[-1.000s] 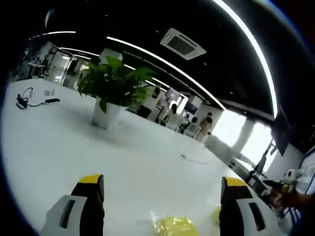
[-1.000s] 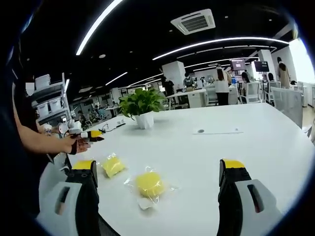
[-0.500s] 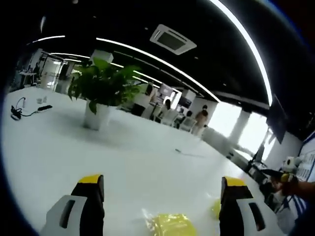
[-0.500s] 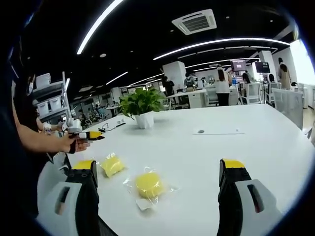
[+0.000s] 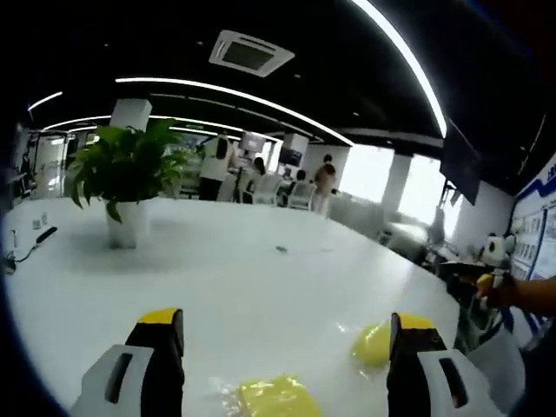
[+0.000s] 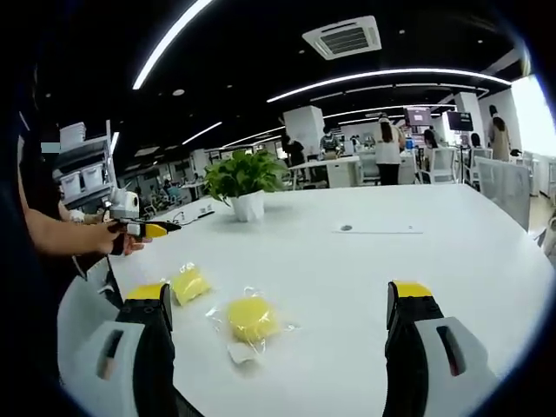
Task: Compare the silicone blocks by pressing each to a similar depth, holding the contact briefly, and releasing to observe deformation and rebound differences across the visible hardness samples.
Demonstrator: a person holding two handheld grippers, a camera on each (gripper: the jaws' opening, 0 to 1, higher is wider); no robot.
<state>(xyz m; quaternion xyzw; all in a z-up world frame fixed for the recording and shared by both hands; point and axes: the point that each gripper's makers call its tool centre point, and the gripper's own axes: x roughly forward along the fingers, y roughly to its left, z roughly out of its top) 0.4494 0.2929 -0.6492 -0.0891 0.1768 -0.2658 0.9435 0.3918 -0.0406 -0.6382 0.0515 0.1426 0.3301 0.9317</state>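
Approach is the step in hand, I judge: on the white counter (image 6: pixel 365 287) the squarish yellow silicone block in clear wrap (image 6: pixel 188 284) lies left of the round yellow silicone block in clear wrap (image 6: pixel 250 318), neither touched. The left gripper (image 5: pixel 287 365) and right gripper (image 6: pixel 278 347) hang above with jaws spread. Next, one gripper should descend squarely onto a block.

Long ceiling strips (image 6: pixel 382 76) and bright windows (image 5: pixel 419 184) light a dim room; the white surface (image 6: pixel 365 269) glares. Fisheye bending curves the edges, and distant detail is soft.
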